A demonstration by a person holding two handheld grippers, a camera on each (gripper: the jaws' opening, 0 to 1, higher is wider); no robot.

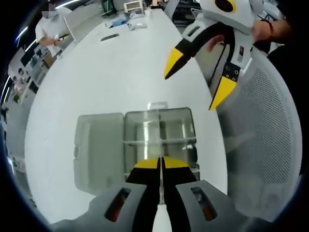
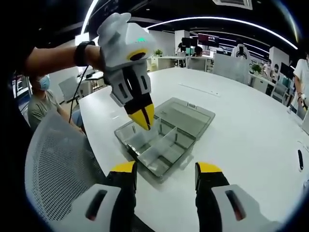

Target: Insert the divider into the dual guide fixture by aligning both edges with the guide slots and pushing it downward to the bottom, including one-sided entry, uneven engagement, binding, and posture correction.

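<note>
A clear plastic box lies on the white table with its lid folded flat beside it. Clear partitions split the box into compartments. My left gripper points down into the box, its yellow tips pressed together on the top edge of a thin clear divider standing upright along the middle of the box. My right gripper hovers apart from the box on the chair side, jaws spread wide with nothing between them.
The box sits near the edge of the white table. A grey mesh chair stands right beside that edge. A person sits behind the chair. Small items lie at the table's far end.
</note>
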